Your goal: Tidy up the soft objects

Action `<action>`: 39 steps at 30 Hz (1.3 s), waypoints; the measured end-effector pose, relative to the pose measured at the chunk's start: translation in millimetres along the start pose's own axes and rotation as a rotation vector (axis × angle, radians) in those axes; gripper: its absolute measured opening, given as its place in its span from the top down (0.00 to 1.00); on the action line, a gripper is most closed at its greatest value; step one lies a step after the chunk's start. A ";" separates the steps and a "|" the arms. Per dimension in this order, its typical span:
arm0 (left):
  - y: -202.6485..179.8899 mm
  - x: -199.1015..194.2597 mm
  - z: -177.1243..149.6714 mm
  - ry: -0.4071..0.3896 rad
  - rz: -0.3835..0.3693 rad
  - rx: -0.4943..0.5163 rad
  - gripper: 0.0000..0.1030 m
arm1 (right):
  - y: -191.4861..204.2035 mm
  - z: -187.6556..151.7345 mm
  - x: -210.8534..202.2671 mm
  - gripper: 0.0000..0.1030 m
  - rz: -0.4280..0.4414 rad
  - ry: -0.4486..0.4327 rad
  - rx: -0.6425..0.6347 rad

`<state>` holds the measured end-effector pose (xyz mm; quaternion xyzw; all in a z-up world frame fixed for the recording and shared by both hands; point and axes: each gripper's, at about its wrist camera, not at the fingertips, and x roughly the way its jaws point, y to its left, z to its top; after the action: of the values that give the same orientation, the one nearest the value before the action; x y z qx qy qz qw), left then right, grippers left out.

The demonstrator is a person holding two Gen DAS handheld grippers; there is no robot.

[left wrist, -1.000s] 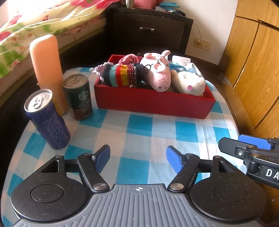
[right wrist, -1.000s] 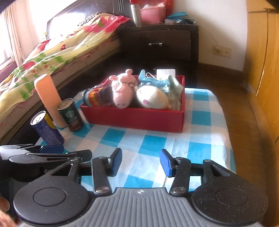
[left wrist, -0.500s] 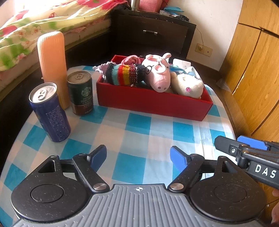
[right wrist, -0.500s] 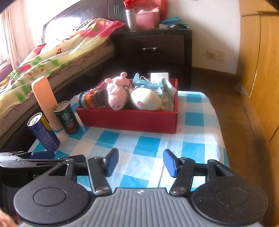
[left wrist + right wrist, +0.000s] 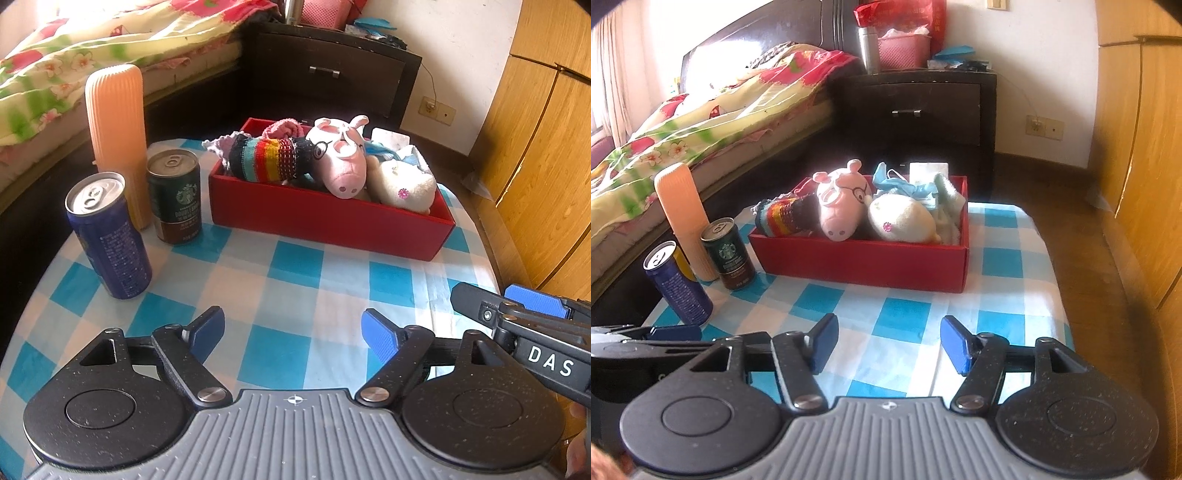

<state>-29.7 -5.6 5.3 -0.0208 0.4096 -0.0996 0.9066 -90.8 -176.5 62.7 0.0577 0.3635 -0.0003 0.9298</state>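
The left gripper [image 5: 293, 330] has its blue fingers [image 5: 380, 338] spread wide with nothing between them, poised over the near edge of the counter [image 5: 291, 280], which wears a blue-and-white checked cloth. The right gripper [image 5: 888, 341] is likewise spread and empty over the same near edge; its side shows at the right of the left wrist view, just beside the left one.

Beyond both, toward the far edge of the counter, sits a red box [image 5: 332, 221] holding the soft things. A pink pig plush [image 5: 341, 162] lies in the middle of it, snout over the front wall. A striped knitted piece [image 5: 266, 158] lies at the box's left end, touching the pig. A white plush [image 5: 404, 184] fills the right end against the pig, with pale blue cloth [image 5: 905, 184] bunched behind it.

Near the counter's left edge stand a blue can [image 5: 109, 236], a dark green coffee can [image 5: 175, 197] and a tall orange ribbed bottle [image 5: 116, 136], close together and apart from the box.
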 end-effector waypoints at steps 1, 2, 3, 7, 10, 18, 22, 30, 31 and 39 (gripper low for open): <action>0.0 -0.1 0.2 -0.001 -0.001 -0.003 0.22 | -0.2 -0.1 0.6 0.62 -0.003 0.000 0.000; 0.1 -0.3 0.2 -0.001 -0.003 -0.004 0.22 | -0.2 -0.1 0.9 0.62 -0.004 0.001 0.002; 0.0 -0.8 0.0 -0.004 -0.003 -0.005 0.22 | -0.2 -0.1 1.6 0.62 -0.003 0.005 0.001; 0.0 -2.1 -0.3 -0.014 0.008 -0.007 0.23 | 1.8 -1.3 1.7 0.62 -0.002 0.004 -0.006; 0.6 -2.9 0.3 -0.018 0.013 -0.009 0.23 | 2.4 -1.3 1.2 0.62 -0.003 -0.002 -0.003; 0.0 -3.2 0.7 -0.023 0.022 -0.005 0.23 | 2.2 -1.4 2.6 0.62 0.000 -0.001 0.005; -0.4 -2.5 0.6 -0.021 0.028 0.001 0.23 | 2.1 -1.4 2.5 0.62 0.000 0.000 0.004; -0.8 -4.4 -0.4 -0.038 0.044 0.017 0.22 | 2.4 -2.5 2.7 0.62 0.000 -0.003 0.000; -0.2 -4.2 -0.3 -0.034 0.044 0.011 0.21 | 2.4 -2.4 2.3 0.62 0.001 -0.006 0.001; -1.1 -6.1 -0.3 -0.057 0.053 0.035 0.20 | 2.9 -2.5 1.9 0.62 0.005 -0.012 0.001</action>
<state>-34.0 -5.5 9.8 0.0030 0.3825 -0.0821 0.9203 -91.0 -173.3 59.9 0.0591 0.3577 0.0015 0.9320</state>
